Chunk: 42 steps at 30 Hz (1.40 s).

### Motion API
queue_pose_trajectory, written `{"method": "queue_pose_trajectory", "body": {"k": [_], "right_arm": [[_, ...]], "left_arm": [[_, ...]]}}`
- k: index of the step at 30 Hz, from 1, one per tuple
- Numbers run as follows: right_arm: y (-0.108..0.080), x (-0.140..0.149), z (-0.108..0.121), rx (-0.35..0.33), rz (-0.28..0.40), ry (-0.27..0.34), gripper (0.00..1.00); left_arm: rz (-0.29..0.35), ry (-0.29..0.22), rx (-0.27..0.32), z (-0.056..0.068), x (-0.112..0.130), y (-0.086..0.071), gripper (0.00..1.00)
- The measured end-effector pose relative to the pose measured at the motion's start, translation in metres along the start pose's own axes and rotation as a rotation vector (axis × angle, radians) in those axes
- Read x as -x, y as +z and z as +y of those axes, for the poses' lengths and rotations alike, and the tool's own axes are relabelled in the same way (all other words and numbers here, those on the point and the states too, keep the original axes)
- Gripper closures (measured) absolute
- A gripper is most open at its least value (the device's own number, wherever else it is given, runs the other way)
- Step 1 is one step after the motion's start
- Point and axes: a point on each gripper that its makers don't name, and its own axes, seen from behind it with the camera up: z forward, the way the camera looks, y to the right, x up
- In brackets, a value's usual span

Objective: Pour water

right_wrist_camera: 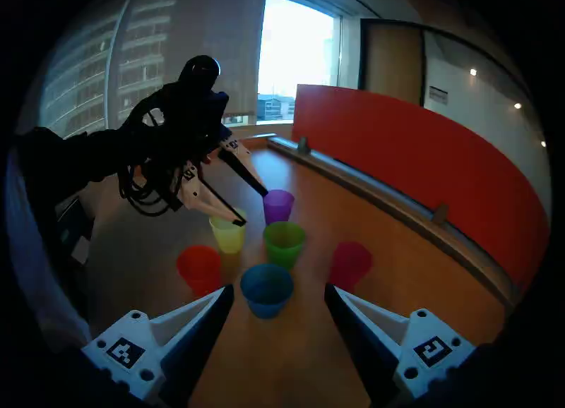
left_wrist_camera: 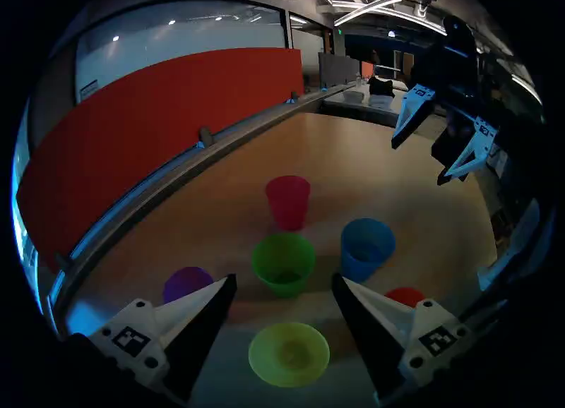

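Coloured plastic cups (left_wrist_camera: 284, 258) are sitting on the wooden bench (left_wrist_camera: 395, 168); left tongs (left_wrist_camera: 282, 278) and right tongs (right_wrist_camera: 277, 288) are hovering released

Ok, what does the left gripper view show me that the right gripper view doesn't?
Left gripper view: the right tool seen from outside, held open in the air beyond the cups, and a glass wall above the red partition. Right gripper view: the left tool seen from outside, open near the yellow cup and purple cup, plus a bright window. Shared: those cups with the green cup, blue cup, magenta cup and red cup on the wooden table.
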Motion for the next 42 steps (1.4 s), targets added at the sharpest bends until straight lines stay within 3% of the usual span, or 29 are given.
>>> {"method": "queue_pose_trajectory", "body": {"k": [20, 42], "right_arm": [[0.0, 0.011, 0.009, 0.011, -0.012, 0.014, 0.01], [-0.001, 0.02, 0.016, 0.021, -0.015, 0.026, 0.01]], "left_arm": [[-0.088, -0.019, 0.006, -0.001, 0.016, 0.052, 0.0], [-0.094, -0.019, -0.018, -0.004, 0.017, 0.082, 0.0]]}}
